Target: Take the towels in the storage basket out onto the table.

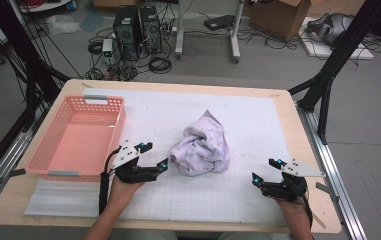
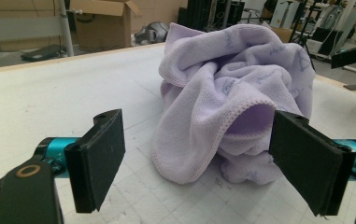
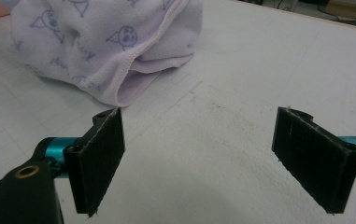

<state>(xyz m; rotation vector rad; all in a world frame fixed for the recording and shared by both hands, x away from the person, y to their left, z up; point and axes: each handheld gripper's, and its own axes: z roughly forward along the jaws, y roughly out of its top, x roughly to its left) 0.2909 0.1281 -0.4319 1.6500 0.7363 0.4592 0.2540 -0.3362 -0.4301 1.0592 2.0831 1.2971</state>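
White gridded mat (image 1: 198, 195) is lying bare between both wide-open grippers. Left gripper (image 1: 157, 156) is facing the crumpled lilac towel (image 1: 200, 146); right gripper (image 1: 267, 170) is standing well apart, its view revealing printed cartoon faces.

Both forearms come in from the near edge, one at each side. The left hand (image 1: 123, 187) grips the left gripper (image 1: 154, 156) from behind, pointed forward and to the right, low and roughly level, its grey three-cornered plate on top and a black cable looping back along the wrist. Its fingers (image 2: 96, 158) stand wide apart with nothing pressed between them. The right hand (image 1: 292, 202) holds the right gripper (image 1: 267, 171) well apart from the left one, aimed forward and to the left, also low. Its fingers (image 3: 98, 161) are likewise spread wide and grip nothing.
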